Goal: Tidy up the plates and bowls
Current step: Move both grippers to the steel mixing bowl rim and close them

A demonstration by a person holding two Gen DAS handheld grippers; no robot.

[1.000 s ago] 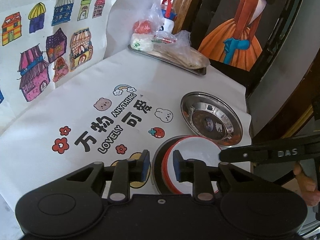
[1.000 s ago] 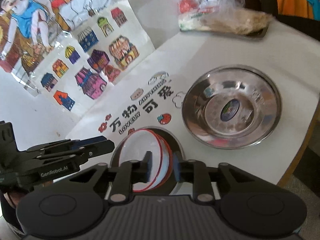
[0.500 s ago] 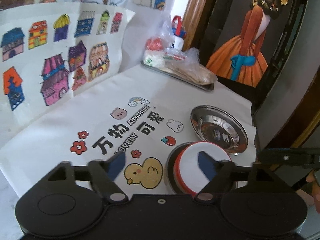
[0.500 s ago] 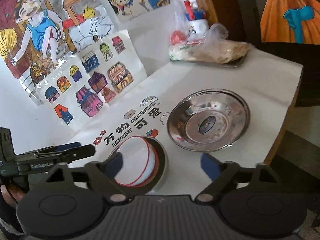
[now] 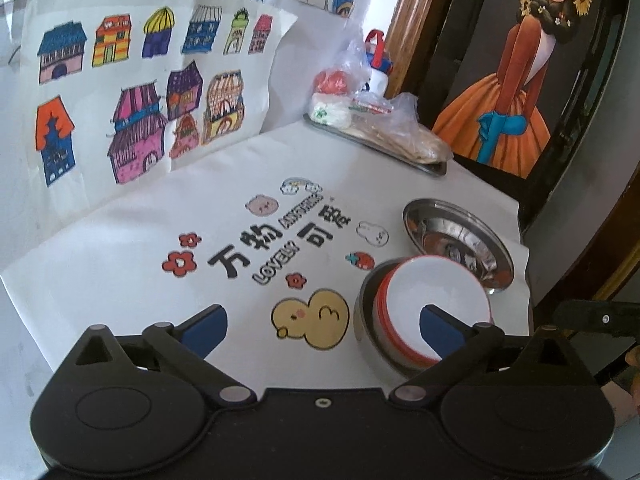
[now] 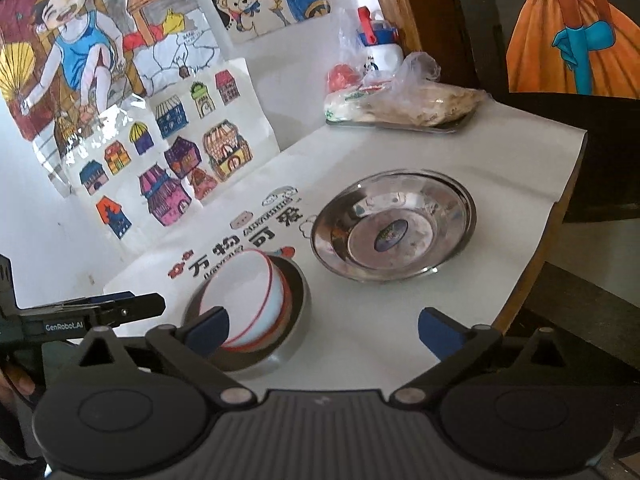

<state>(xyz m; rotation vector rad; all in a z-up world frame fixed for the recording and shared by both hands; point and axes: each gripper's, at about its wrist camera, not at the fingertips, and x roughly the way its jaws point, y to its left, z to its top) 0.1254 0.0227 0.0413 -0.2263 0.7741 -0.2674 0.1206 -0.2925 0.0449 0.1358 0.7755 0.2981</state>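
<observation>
A white bowl with a red rim [image 5: 432,304] sits nested in a grey metal bowl [image 5: 366,320] near the table's front edge. It also shows in the right wrist view [image 6: 244,300], inside the grey bowl [image 6: 298,308]. A shiny steel plate [image 6: 394,226] lies beyond it, also seen in the left wrist view [image 5: 460,240]. My left gripper [image 5: 324,326] is open and empty, held back above the table. My right gripper [image 6: 324,326] is open and empty, held back from the bowls.
A metal tray [image 5: 400,152] with bagged food and a bottle stands at the back by the wall. Children's drawings [image 5: 140,96] lean against the wall. A printed white cloth [image 5: 240,240] covers the table. The table edge [image 6: 536,264] runs on the right.
Both grippers opened, let go of the white bowl in the grey bowl, and pulled back and up away from the stack.
</observation>
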